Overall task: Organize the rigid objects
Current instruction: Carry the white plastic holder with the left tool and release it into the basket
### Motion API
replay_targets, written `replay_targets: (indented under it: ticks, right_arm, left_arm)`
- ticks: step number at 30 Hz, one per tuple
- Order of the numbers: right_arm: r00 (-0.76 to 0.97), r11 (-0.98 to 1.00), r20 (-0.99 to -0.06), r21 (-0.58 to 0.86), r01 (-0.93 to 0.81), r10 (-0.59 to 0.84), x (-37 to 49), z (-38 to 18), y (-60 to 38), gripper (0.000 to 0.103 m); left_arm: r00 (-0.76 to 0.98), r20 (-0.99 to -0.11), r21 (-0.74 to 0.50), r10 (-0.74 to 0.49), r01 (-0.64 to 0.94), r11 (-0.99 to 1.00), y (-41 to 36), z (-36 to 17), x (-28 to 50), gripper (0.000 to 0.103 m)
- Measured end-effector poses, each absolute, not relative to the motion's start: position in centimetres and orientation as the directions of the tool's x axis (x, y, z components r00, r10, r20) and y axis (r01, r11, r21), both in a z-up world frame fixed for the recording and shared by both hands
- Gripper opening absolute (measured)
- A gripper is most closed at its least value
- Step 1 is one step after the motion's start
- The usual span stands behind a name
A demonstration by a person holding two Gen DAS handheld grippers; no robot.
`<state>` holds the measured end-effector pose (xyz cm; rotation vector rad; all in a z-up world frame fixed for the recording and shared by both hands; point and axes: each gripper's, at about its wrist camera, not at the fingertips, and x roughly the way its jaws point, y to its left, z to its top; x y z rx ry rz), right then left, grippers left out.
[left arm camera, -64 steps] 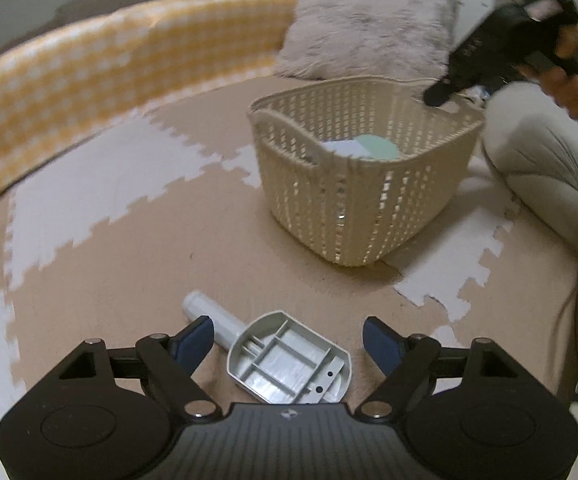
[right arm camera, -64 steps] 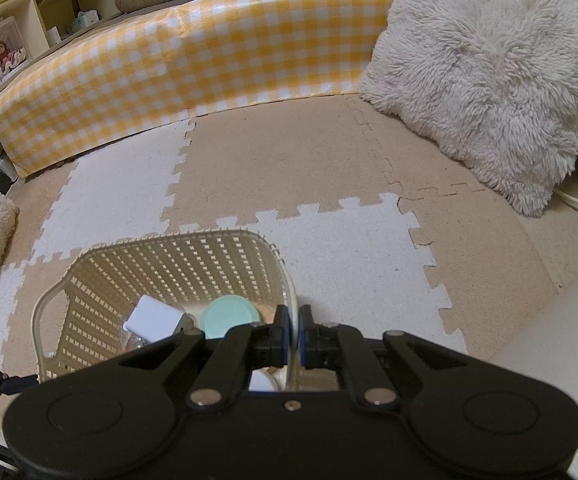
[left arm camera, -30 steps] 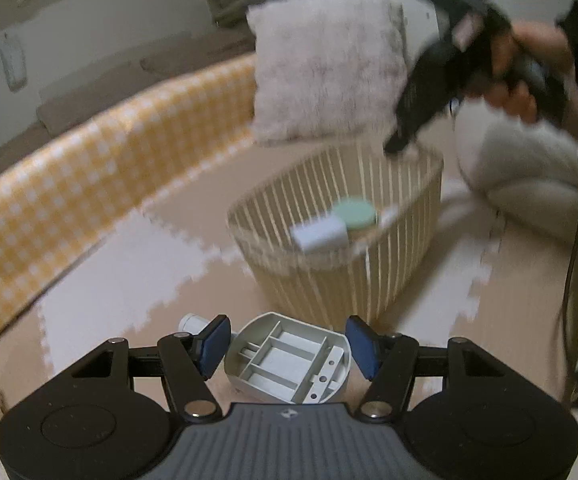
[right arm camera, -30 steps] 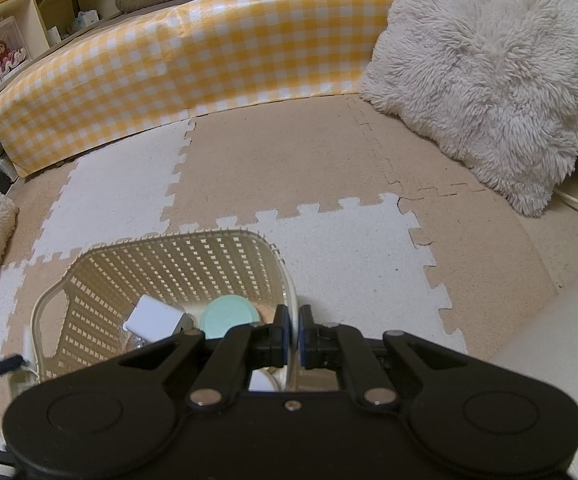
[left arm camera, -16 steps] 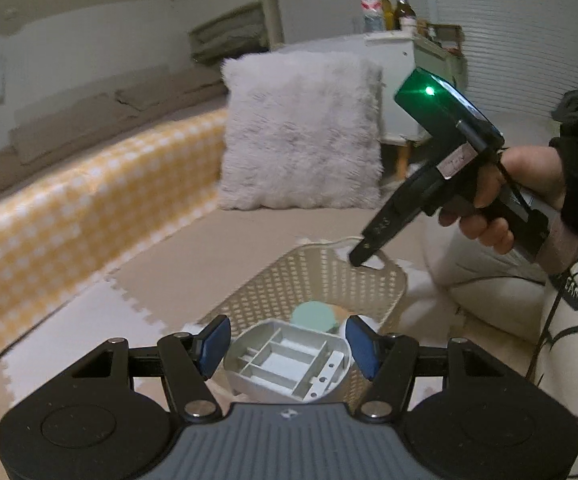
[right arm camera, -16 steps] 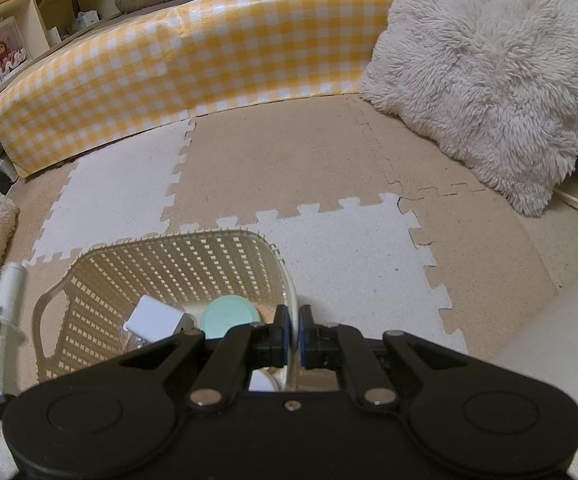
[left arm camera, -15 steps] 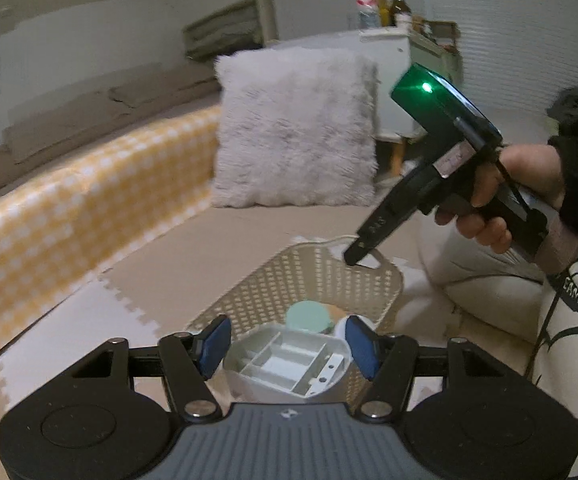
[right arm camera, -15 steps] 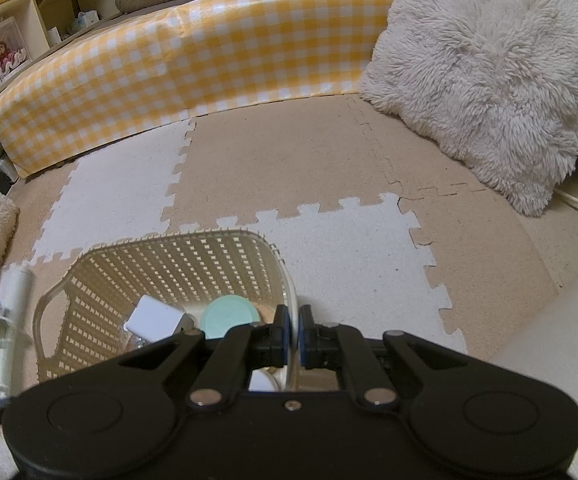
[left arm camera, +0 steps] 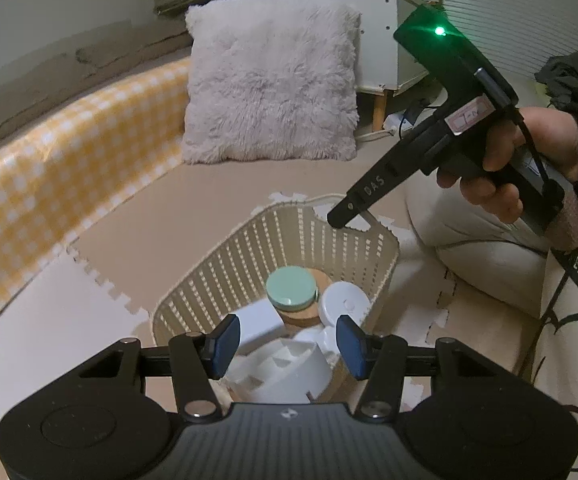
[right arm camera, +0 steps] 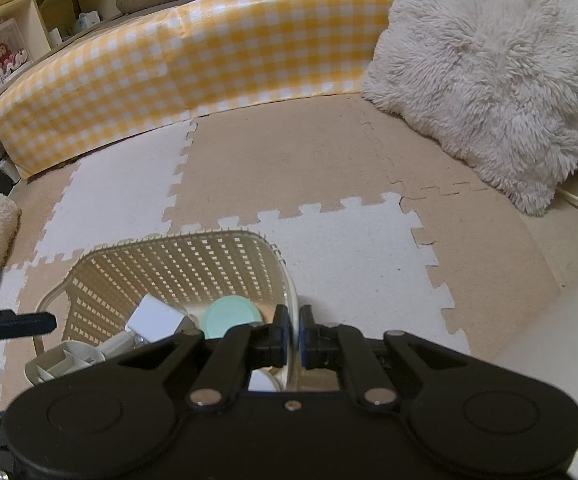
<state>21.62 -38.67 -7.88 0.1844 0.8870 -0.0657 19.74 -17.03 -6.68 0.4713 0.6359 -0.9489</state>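
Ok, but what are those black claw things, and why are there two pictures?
They are two grabbing tools, one in each of a person's hands. Each has a camera looking along its two fingers, so each picture comes from one tool. The left gripper is open above a basket on the foam floor. A grey plastic scoop lies loose in the basket, near a white box, a jar with a green lid and a round white thing. The right gripper is pinched shut on the basket's rim. A fluffy pillow sits behind.
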Motion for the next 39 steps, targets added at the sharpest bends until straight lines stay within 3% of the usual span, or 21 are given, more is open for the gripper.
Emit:
replay_targets:
  ticks: [4, 6, 8, 18, 27, 34, 39]
  right_arm:
    - [0.630, 0.982, -0.776, 0.131, 0.133, 0.018, 21.6, -7.9, -38.6, 0.006]
    - [0.630, 0.982, -0.776, 0.130, 0.133, 0.017, 21.6, -7.9, -38.7, 0.006]
    - [0.630, 0.983, -0.776, 0.129, 0.133, 0.017, 21.7, -7.9, -38.6, 0.006]
    - [0.629, 0.983, -0.777, 0.127, 0.133, 0.015, 21.6, -7.9, -38.7, 0.006]
    - [0.630, 0.982, -0.777, 0.134, 0.132, 0.022, 21.6, -8.0, -38.7, 0.006]
    - [0.633, 0.983, -0.774, 0.140, 0.119, 0.034, 21.5, -7.8, -38.5, 0.006]
    - [0.630, 0.983, -0.776, 0.139, 0.123, 0.031, 21.6, -7.8, -38.5, 0.006]
  left_arm:
    - [0.414, -0.695, 0.072, -0.588, 0.854, 0.516, -16.5, -6.0, 19.3, 0.053]
    - [0.405, -0.705, 0.075, -0.582, 0.858, 0.507, -16.3, -5.7, 19.1, 0.043]
    - [0.395, -0.723, 0.079, -0.567, 0.862, 0.500, -16.2, -5.6, 19.0, 0.024]
    - [0.384, -0.743, 0.021, -0.548, 0.832, 0.555, -17.4, -6.6, 20.2, 0.030]
    - [0.407, -0.756, 0.073, -0.512, 0.831, 0.552, -18.3, -7.2, 20.0, 0.026]
    - [0.501, -0.713, 0.107, -0.491, 0.770, 0.630, -18.0, -8.0, 19.7, 0.031]
    - [0.493, -0.715, 0.028, -0.496, 0.729, 0.684, -17.9, -8.6, 21.1, 0.034]
